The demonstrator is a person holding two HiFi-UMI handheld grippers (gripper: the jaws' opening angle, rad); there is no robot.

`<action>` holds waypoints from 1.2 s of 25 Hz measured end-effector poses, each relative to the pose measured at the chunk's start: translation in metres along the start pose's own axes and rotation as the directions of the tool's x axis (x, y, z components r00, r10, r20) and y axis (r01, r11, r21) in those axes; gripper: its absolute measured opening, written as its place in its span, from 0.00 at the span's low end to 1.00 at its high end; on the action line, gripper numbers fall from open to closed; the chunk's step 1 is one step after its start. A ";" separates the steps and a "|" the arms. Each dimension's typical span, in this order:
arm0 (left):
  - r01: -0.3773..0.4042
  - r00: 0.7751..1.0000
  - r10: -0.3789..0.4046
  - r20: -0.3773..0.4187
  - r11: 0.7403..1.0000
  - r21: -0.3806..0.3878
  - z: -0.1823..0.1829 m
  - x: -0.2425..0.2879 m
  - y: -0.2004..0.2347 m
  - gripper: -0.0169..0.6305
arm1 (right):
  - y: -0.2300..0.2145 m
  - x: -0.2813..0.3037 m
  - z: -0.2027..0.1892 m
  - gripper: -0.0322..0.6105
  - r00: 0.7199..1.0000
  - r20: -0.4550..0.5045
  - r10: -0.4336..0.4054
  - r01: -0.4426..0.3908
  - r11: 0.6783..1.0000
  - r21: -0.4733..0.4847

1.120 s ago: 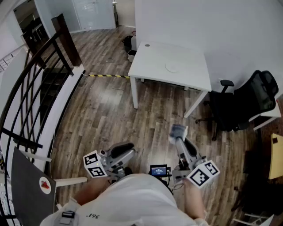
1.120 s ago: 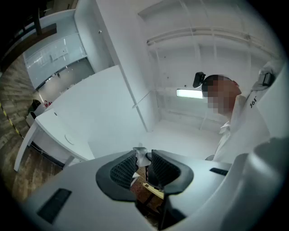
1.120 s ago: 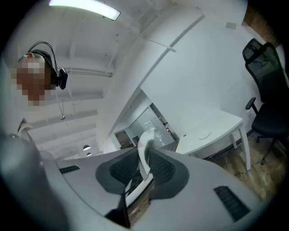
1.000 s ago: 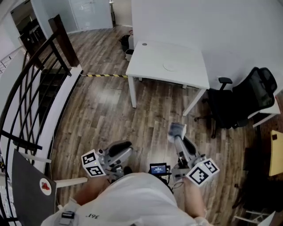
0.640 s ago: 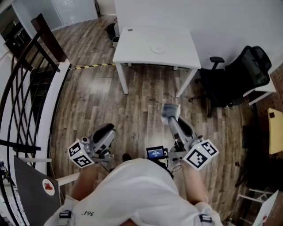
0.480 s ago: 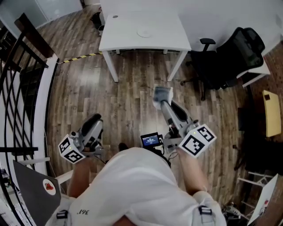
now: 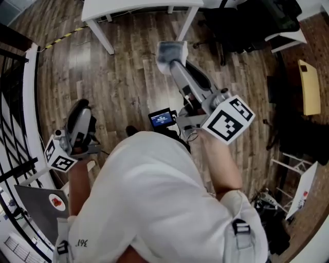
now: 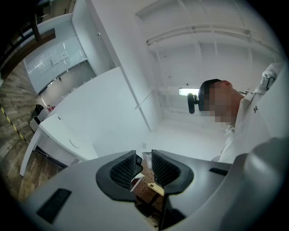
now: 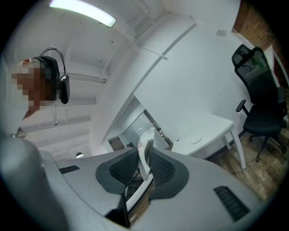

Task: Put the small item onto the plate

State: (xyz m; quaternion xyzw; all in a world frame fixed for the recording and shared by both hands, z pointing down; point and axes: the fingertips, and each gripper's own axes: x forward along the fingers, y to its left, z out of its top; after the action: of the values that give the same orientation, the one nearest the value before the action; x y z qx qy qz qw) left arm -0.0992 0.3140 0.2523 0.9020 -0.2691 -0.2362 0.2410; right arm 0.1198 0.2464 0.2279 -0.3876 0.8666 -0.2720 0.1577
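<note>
Over the wood floor (image 7: pixel 123 72), well short of the plate (image 9: pixel 196 139) on the white table (image 9: pixel 216 124), the right gripper (image 9: pixel 142 158) pinches the thin small item (image 9: pixel 145 140) — a jolt in transit could shake it loose — left gripper (image 8: pixel 143 160) slightly parted, empty.

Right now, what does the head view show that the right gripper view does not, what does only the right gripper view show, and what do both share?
Only the head view: the left gripper and a small lit screen in front of the person. Only the right gripper view: the plate on the white table, a ceiling light, and the right gripper seen close, shut on the small item. Both: that gripper with the item, the table, the black chair and the wooden floor.
</note>
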 end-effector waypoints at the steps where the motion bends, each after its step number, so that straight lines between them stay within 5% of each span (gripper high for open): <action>1: 0.001 1.000 -0.001 0.000 1.000 0.002 -0.002 0.001 0.000 0.20 | -0.002 0.000 0.001 0.16 1.000 0.004 0.002 -0.002 1.000 0.007; 30: -0.011 0.999 0.009 -0.040 0.999 -0.034 -0.030 0.005 0.000 0.20 | -0.019 0.005 -0.026 0.16 0.997 -0.077 -0.030 0.036 0.996 0.081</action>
State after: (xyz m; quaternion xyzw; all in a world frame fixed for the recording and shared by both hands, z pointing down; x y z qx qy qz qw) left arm -0.0789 0.3205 0.2735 0.9010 -0.2647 -0.2214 0.2630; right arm 0.1151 0.2412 0.2603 -0.3842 0.8536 -0.3246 0.1359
